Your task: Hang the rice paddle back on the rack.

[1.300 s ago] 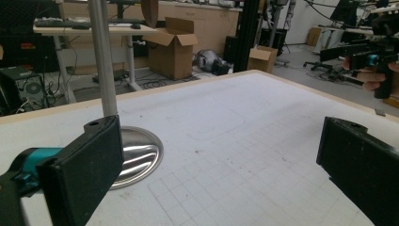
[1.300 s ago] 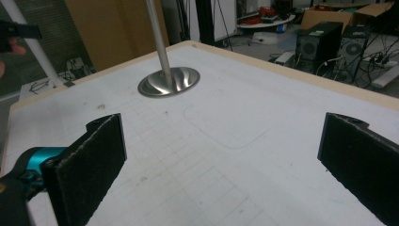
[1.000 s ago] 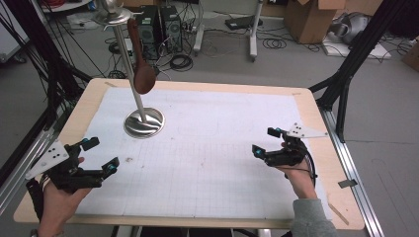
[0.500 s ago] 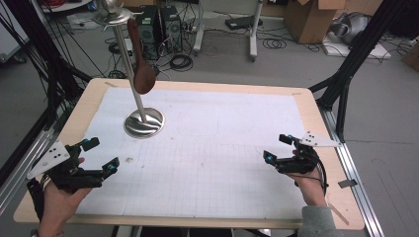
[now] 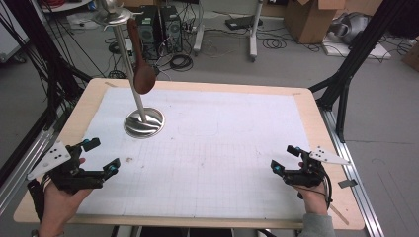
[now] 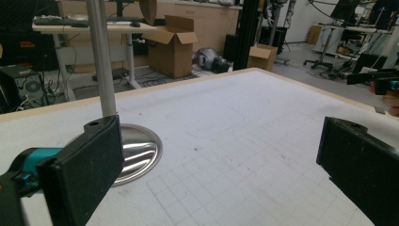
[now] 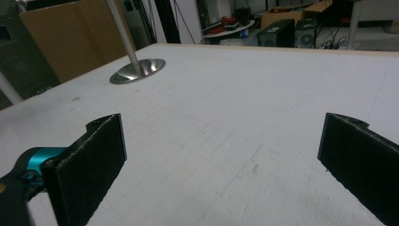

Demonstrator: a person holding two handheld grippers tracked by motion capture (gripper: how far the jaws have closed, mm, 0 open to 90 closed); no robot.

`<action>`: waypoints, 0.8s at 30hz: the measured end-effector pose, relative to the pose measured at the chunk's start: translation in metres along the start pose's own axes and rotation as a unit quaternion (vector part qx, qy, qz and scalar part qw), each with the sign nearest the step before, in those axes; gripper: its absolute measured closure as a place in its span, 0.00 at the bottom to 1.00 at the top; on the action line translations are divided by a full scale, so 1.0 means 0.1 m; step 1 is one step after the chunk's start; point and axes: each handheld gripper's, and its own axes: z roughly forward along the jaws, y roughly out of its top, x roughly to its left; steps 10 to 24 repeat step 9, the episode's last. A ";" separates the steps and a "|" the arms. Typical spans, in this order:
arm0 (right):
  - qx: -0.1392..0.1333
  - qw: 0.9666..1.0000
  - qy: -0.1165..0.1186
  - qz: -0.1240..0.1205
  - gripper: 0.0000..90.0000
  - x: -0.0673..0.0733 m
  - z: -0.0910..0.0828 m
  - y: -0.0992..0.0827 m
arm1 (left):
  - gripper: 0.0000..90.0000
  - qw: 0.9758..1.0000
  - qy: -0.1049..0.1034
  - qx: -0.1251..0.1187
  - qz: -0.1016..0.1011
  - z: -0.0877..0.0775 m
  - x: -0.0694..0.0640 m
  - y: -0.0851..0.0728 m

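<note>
Left gripper (image 5: 101, 158) and right gripper (image 5: 285, 159) both wide open, holding nothing, low over the near corners of the counter (image 5: 306, 106). Brown wooden spoon (image 5: 142, 69) hanging high on the metal stand (image 5: 143, 122), far back on the left, well apart from both. Could knock the thin pole and tip the stand if reaching up too fast, or drop the spoon if pinched only at its edge.

the stand (image 5: 144, 121) sits on the table (image 5: 306, 106) toward its far left part, its pole rising up with a spoon (image 5: 142, 74) hanging beside the pole above the base. the left gripper (image 5: 102, 159) rests at the near left edge, the right gripper (image 5: 285, 159) at the near right edge, well apart, with the 2 sets of jaws spread wide. boxes (image 5: 309, 19) and cables lie on the floor behind the table.
</note>
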 end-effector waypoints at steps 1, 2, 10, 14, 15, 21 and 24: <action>0.007 1.000 -0.002 -0.002 0.00 0.00 -0.01 -0.02 | 0.02 1.000 0.000 0.001 0.000 0.01 0.00 -0.01; 0.008 1.000 -0.003 0.000 0.00 0.00 -0.01 -0.03 | 0.02 1.000 0.000 0.003 0.000 0.01 0.01 -0.01; 0.002 1.000 -0.001 -0.005 0.00 0.03 -0.03 -0.02 | 0.02 1.000 0.007 0.007 0.004 0.01 0.04 -0.02; 0.002 1.000 -0.001 -0.005 0.00 0.03 -0.03 -0.02 | 0.02 1.000 0.007 0.007 0.004 0.01 0.04 -0.02; 0.002 1.000 -0.001 -0.005 0.00 0.03 -0.03 -0.02 | 0.02 1.000 0.007 0.007 0.004 0.01 0.04 -0.02; 0.002 1.000 -0.001 -0.005 0.00 0.03 -0.03 -0.02 | 0.02 1.000 0.007 0.007 0.004 0.01 0.04 -0.02; 0.002 1.000 -0.001 -0.005 0.00 0.03 -0.03 -0.02 | 0.02 1.000 0.007 0.007 0.004 0.01 0.04 -0.02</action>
